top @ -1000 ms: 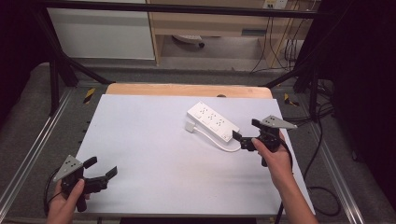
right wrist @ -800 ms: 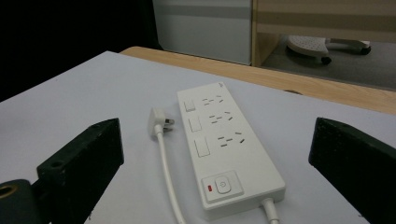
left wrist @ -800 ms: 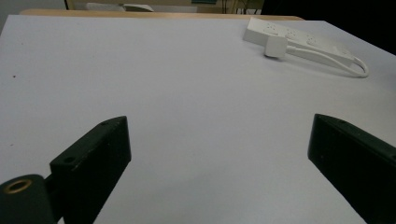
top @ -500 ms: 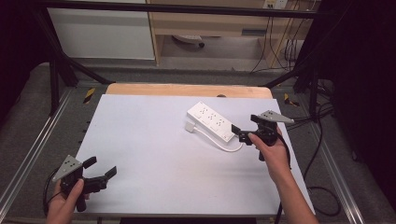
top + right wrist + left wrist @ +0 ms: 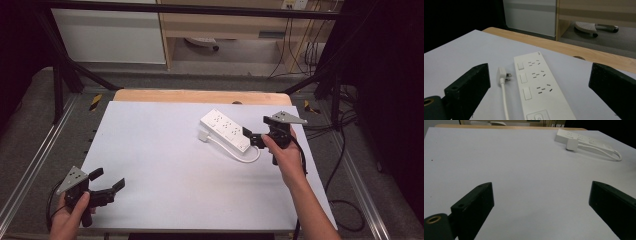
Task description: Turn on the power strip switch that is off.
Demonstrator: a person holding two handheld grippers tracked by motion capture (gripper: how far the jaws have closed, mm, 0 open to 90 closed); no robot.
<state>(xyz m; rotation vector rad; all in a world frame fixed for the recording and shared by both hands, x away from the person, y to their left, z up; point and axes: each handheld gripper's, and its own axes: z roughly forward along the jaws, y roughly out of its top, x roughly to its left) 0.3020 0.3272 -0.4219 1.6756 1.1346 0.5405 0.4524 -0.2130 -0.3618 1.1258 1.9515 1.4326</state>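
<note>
Basically early stage: nothing gripped yet, the whole pickup is left to do. Left gripper (image 5: 107,190) sits parked at the near-left corner of the counter (image 5: 165,165), jaws spread wide, gripping nothing, well apart from the work. Mid-right, the white power strip (image 5: 226,130) lies flat and diagonal, its plug (image 5: 204,135) just beside the far end and the cord (image 5: 247,157) looping round the near end. Right gripper (image 5: 253,136) is at that near end, jaws released; in the right gripper view the strip runs between them, plug and cord toward the left jaw, no contact that I can see.
</note>
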